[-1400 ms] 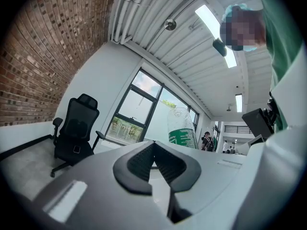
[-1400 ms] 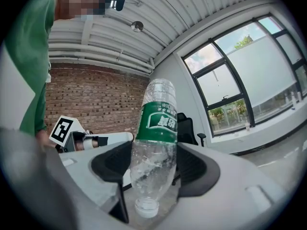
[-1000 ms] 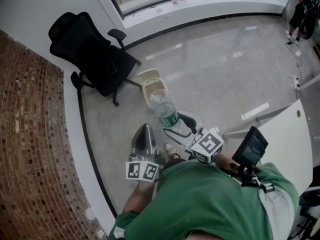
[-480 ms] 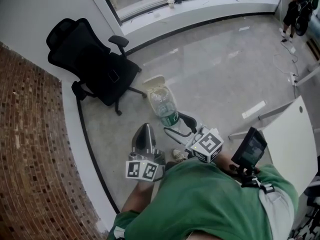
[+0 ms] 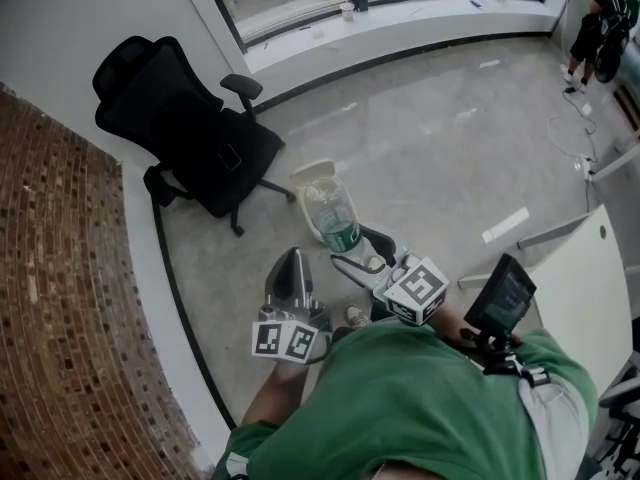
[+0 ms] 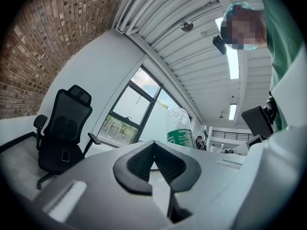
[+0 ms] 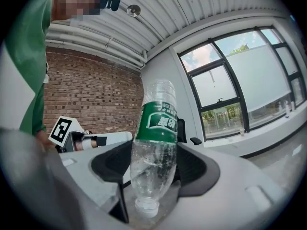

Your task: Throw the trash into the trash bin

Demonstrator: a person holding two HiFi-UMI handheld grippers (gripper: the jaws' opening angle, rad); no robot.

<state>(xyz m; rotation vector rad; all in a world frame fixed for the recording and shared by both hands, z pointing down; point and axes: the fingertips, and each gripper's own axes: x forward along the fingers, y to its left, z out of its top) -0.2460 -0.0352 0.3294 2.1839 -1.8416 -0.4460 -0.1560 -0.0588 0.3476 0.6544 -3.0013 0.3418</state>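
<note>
Since a second ago, the head view has the clear plastic bottle with the green label (image 5: 333, 216) covering more of the small beige trash bin (image 5: 308, 172), which stands beside a black office chair (image 5: 185, 118). The left gripper view shows the left gripper (image 6: 154, 163) with its jaws pressed together on nothing. Only the right gripper view shows the right gripper (image 7: 152, 174) clamping the bottle near its capped neck.

One bottle (image 5: 333, 218), one trash bin (image 5: 308, 175), one office chair (image 5: 190, 128), two grippers (image 5: 292, 258) (image 5: 355, 250).
</note>
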